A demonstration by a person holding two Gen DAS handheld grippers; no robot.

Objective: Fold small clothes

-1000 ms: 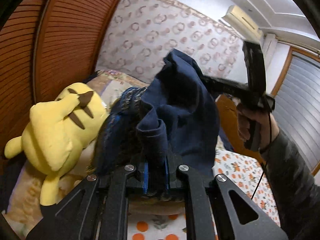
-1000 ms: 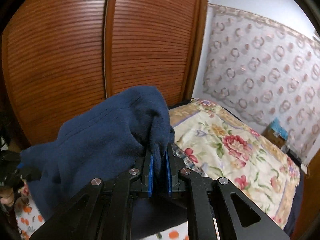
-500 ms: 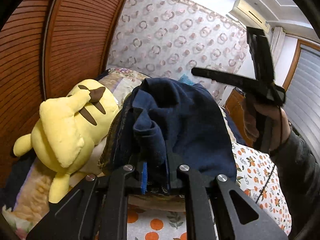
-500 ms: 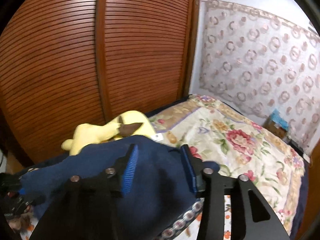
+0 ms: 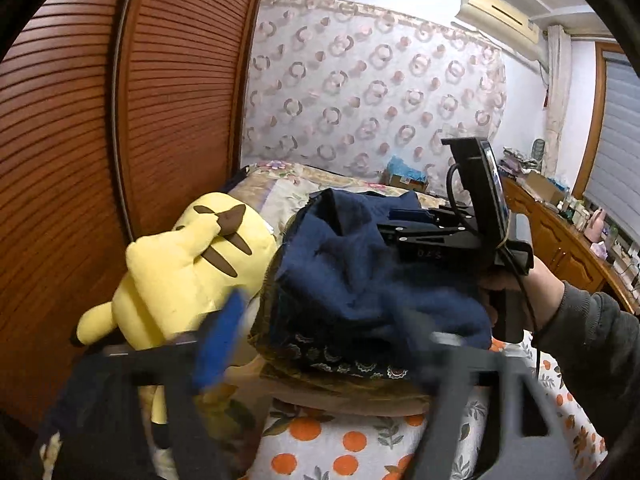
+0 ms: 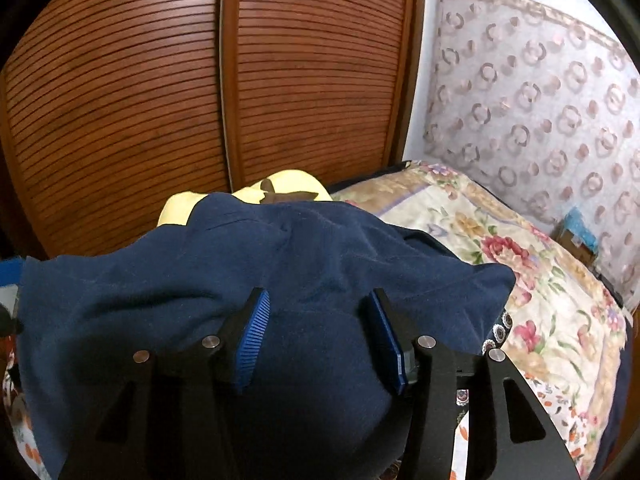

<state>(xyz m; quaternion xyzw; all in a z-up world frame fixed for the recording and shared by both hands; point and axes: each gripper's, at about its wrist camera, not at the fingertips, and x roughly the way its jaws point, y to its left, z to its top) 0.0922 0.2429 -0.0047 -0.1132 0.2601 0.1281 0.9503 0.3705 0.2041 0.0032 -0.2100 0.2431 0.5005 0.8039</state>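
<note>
1. The garment (image 6: 280, 264), a navy fleece piece, is seen heaped on a patterned cushion (image 5: 340, 364) that lies on the bed (image 5: 360, 452).
2. In the right wrist view the right gripper (image 6: 320, 328) is shown with its jaws spread wide; nothing is held between the blue pads (image 6: 256, 320), and the garment lies under and ahead of them.
3. In the left wrist view the left gripper (image 5: 320, 336) is blurred by motion. Its jaws are seen well apart, one blue pad (image 5: 220, 340) at the left and a dark finger at the right, with no cloth pinched between them.
4. The right gripper (image 5: 404, 220) is also caught in the left view, held by a hand (image 5: 516, 284) and laid over the top of the garment (image 5: 360, 272); whether it touches the cloth there cannot be told.
5. A yellow plush (image 5: 188, 264) is seen lying just beside the garment, against the cushion's left side.
6. A slatted wooden wardrobe (image 6: 200, 80) stands behind the plush, and a ring-patterned curtain (image 5: 372, 92) hangs beyond the bed.
7. A floral quilt (image 6: 520, 264) is spread on the bed past the garment.
</note>
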